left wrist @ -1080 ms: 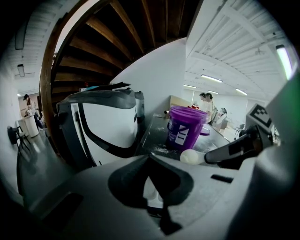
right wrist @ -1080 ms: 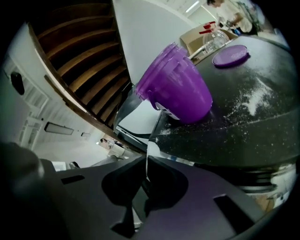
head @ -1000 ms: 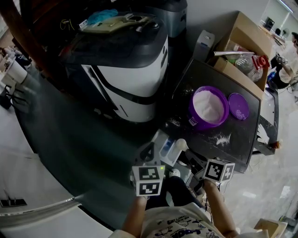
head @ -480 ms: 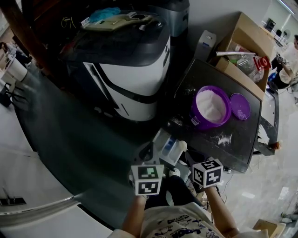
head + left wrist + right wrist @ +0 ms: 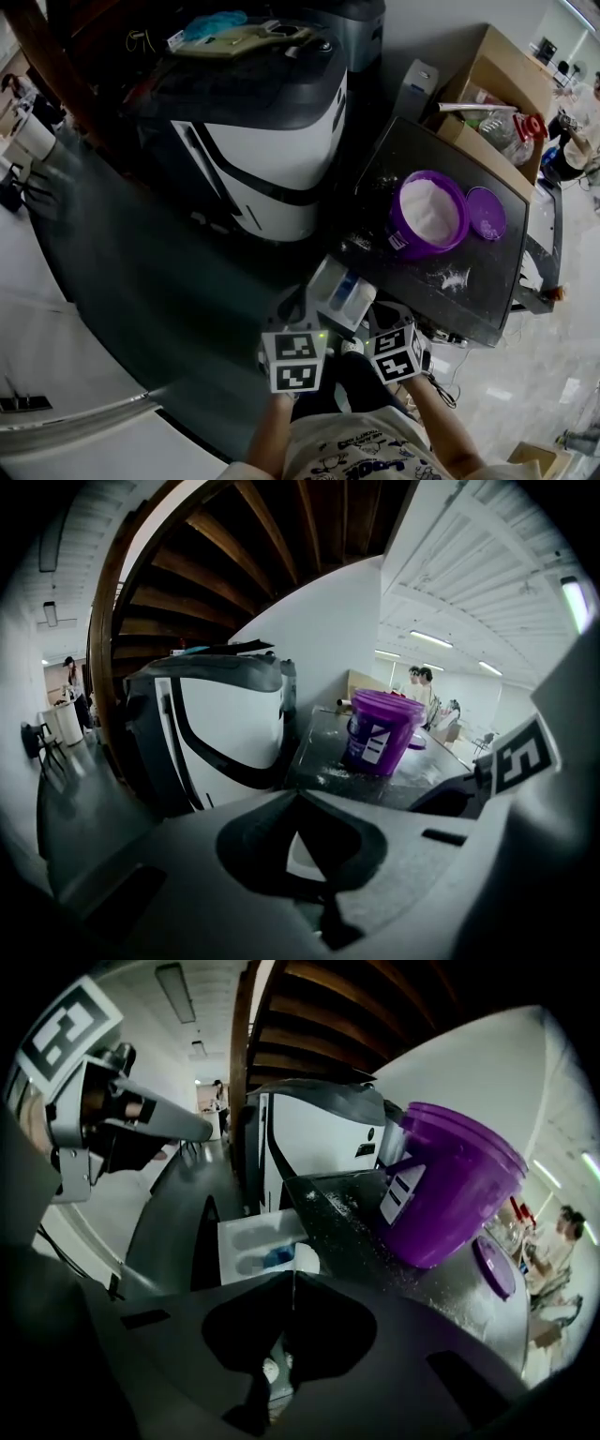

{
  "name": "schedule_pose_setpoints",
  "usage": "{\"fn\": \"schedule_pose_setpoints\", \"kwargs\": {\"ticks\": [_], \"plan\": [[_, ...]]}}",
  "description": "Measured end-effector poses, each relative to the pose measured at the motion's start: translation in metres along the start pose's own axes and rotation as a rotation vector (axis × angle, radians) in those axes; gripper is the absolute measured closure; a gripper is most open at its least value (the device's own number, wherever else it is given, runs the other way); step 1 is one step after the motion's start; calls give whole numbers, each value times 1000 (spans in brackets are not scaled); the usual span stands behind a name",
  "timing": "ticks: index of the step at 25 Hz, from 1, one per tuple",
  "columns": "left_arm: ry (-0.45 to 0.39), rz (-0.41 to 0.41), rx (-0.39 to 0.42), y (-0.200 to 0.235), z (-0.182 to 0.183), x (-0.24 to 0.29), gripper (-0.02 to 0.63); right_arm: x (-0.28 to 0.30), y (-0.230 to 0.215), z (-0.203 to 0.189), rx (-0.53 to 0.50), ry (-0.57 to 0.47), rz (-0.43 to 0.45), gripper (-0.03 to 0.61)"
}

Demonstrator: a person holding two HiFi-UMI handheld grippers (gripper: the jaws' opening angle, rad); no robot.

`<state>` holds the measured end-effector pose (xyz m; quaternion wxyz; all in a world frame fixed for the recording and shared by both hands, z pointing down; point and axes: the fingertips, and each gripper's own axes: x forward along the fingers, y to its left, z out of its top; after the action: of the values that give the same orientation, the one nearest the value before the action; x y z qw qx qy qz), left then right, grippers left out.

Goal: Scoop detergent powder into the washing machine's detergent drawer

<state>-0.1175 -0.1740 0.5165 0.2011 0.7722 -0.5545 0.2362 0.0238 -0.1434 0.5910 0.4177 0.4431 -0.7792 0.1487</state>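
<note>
The white detergent drawer (image 5: 336, 286) stands pulled out from the washing machine (image 5: 272, 141), just ahead of both grippers. A purple bucket (image 5: 429, 214) full of white powder sits on the black table (image 5: 469, 295), with its purple lid (image 5: 486, 213) beside it. My right gripper (image 5: 375, 317) is shut on a white scoop (image 5: 302, 1258), whose bowl hangs at the near end of the drawer (image 5: 258, 1241). The bucket (image 5: 450, 1194) rises to the right of it. My left gripper (image 5: 295, 311) is at the drawer's left side, its jaws closed to a point (image 5: 298, 797), with nothing seen held.
Spilled powder (image 5: 453, 278) dusts the table near the bucket. An open cardboard box (image 5: 487, 84) with bottles stands behind the table. Dark floor spreads to the left of the machine. The person's legs and shirt fill the bottom edge. People stand far off at the right.
My right gripper has moved left, from beside the table's front corner to close by the left gripper, bringing the scoop to the drawer's near end. The left gripper has stayed put.
</note>
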Motion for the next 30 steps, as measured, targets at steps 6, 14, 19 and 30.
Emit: {"fn": "schedule_pose_setpoints", "kwargs": {"ticks": [6, 14, 19, 30], "plan": [[0, 6, -11, 6, -4, -3, 612, 5, 4, -1, -245, 41, -127, 558], [1, 11, -19, 12, -7, -7, 612, 8, 11, 4, -496, 58, -257, 558], [2, 16, -25, 17, -10, -9, 612, 11, 17, -4, -611, 83, -299, 558], [-2, 21, -30, 21, -10, -12, 612, 10, 19, -8, -625, 100, -306, 558]]}}
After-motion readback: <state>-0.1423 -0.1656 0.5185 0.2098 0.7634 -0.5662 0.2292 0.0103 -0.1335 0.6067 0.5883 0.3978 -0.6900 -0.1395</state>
